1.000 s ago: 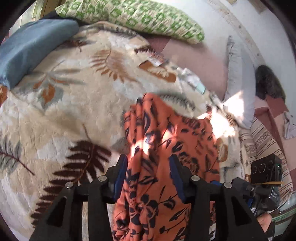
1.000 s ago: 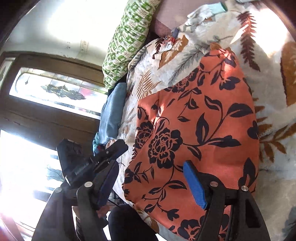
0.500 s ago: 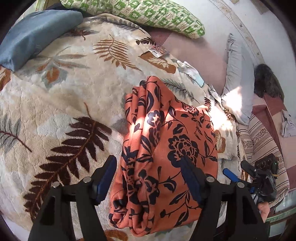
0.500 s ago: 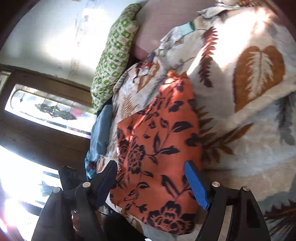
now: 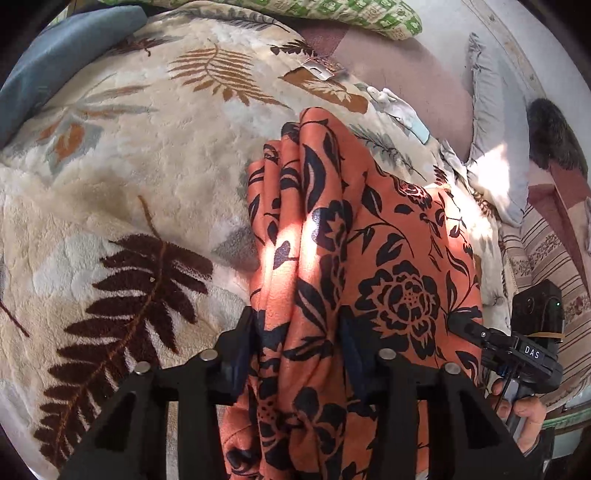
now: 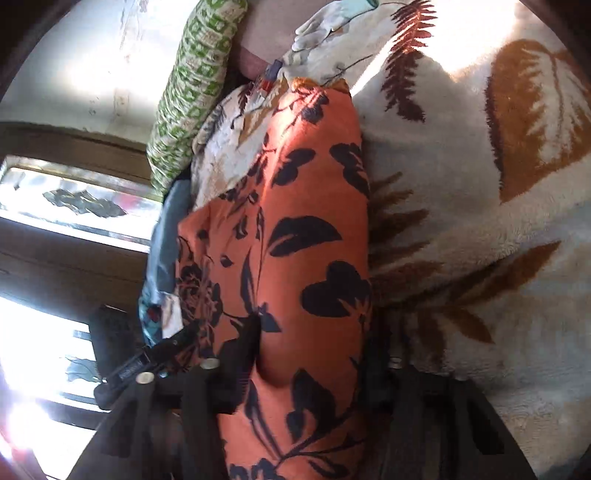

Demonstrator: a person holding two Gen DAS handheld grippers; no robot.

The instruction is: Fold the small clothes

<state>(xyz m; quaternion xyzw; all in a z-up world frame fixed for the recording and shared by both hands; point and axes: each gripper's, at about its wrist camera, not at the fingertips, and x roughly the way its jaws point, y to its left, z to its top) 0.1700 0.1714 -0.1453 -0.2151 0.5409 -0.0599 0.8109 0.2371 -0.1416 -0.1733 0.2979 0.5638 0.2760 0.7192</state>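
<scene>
Orange floral garment (image 5: 388,266) lying folded on leaf-print fleece blanket (image 5: 122,184), layered edges stacked; left gripper (image 5: 299,347) and right gripper (image 6: 314,350) closing, pads pinching its near edge from both sides; possibly one more fold left

A leaf-patterned blanket (image 5: 140,192), green checked pillow (image 5: 332,14), blue cushion (image 5: 62,55).

Support surface: a bed covered by a cream plush blanket (image 5: 155,177) printed with brown and rust fern leaves. Lying on the blanket, centre to lower right of the left wrist frame: a folded orange garment (image 5: 369,258) with black floral print. At top: a green-patterned pillow (image 5: 332,14). Upper left: a blue-grey pillow (image 5: 55,62).
</scene>
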